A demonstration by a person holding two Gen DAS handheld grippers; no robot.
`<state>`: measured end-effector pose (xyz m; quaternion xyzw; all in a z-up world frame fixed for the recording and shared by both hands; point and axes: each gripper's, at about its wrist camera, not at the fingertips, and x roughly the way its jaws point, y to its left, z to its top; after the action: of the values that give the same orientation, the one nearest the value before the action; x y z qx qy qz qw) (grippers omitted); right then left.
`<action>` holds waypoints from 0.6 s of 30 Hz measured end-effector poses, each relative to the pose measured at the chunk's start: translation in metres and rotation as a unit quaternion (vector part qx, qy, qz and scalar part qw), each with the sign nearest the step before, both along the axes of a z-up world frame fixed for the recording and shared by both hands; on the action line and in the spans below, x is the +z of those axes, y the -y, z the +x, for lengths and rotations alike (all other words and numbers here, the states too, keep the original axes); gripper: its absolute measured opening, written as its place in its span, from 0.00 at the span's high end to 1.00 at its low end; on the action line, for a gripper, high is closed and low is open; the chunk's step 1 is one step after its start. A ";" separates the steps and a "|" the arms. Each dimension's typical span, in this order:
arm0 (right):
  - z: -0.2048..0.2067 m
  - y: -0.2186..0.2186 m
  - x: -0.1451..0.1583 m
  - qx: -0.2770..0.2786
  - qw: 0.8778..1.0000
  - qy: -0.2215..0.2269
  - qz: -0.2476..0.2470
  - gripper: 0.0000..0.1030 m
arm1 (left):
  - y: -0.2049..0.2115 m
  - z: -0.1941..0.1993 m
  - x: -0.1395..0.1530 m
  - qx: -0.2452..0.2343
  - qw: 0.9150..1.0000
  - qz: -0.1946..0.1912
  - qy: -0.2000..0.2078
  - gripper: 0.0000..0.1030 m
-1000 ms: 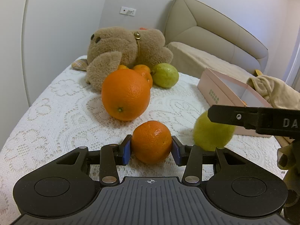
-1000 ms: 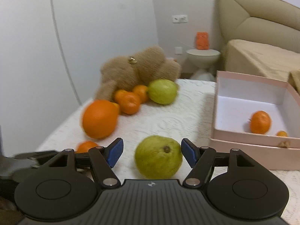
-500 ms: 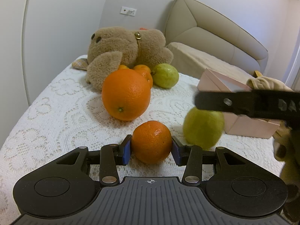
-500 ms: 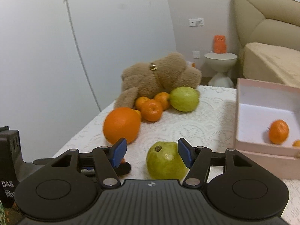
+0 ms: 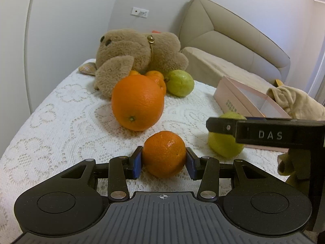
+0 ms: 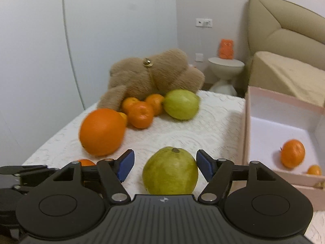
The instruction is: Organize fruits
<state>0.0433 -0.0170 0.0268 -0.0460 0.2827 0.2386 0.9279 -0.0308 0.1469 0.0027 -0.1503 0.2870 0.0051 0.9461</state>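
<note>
Gripping a small orange (image 5: 164,156), the left claw (image 5: 163,163) pinches it on both sides. Right claw (image 6: 164,163) gapes around a green guava (image 6: 170,170); pink box (image 6: 246,134) at three o'clock.

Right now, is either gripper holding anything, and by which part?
The left gripper clamps a small orange by its sides. The right gripper is open around a guava, not gripping it.
</note>
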 end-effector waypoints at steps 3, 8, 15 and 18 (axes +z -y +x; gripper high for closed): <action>-0.001 0.001 -0.004 -0.002 1.000 -0.001 -0.005 0.26 | 0.000 0.000 0.000 0.000 1.000 0.000 0.000 0.53; 0.003 -0.002 -0.016 0.005 0.999 -0.024 -0.032 0.26 | 0.000 0.000 0.000 0.000 1.000 0.000 0.000 0.53; 0.003 -0.001 -0.024 -0.001 0.999 -0.034 -0.032 0.41 | 0.000 0.000 0.000 0.000 1.000 0.001 0.000 0.53; 0.002 0.000 -0.024 0.002 0.999 -0.035 -0.025 0.41 | 0.001 0.000 0.000 0.000 1.000 0.003 -0.001 0.53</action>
<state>0.0453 -0.0167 0.0032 -0.0616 0.3207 0.2345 0.9156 -0.0307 0.1461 0.0026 -0.1478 0.2880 0.0058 0.9461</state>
